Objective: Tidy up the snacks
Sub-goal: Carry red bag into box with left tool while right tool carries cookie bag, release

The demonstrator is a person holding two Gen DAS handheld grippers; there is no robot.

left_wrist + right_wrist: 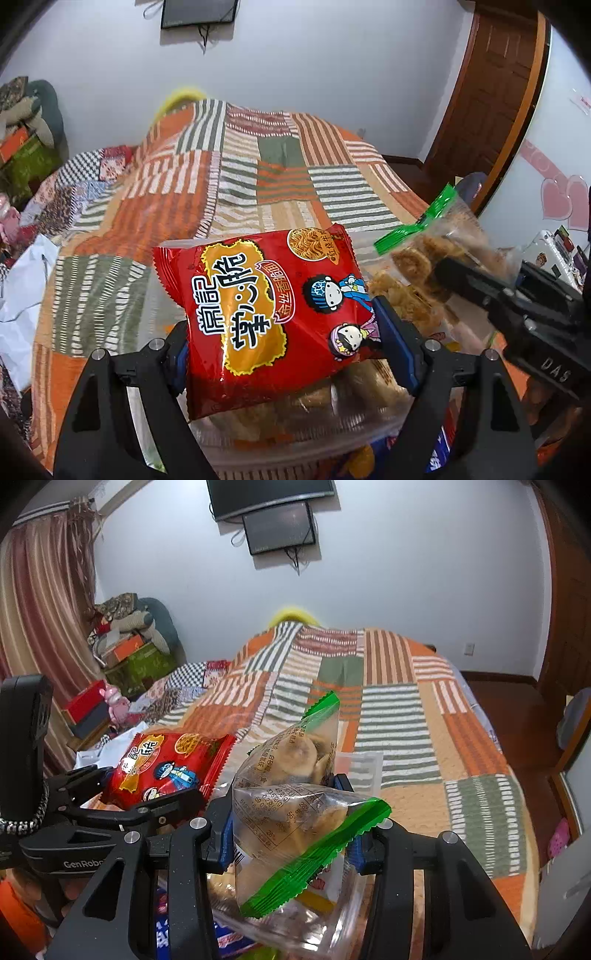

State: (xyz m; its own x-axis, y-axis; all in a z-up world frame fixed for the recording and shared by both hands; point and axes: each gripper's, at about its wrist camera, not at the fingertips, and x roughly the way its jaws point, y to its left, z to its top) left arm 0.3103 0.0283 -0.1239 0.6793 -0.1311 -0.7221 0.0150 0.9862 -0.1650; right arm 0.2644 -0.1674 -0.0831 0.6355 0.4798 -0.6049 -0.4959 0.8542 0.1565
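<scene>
Left gripper (288, 354) was clenched on the red noodle packet (266, 302), right gripper (291, 834) on the clear green-sealed snack bag (295, 823), both raised above a clear plastic container (295, 435) holding other snacks, probably for sorting in. Beyond lay the bed's patchwork blanket (406, 709).

Red noodle snack packet (273, 314) tilted aloft beside clear green-sealed pastry bag (295, 812).

Red packet (273, 306), orange-striped patchwork quilt (258, 177)
</scene>
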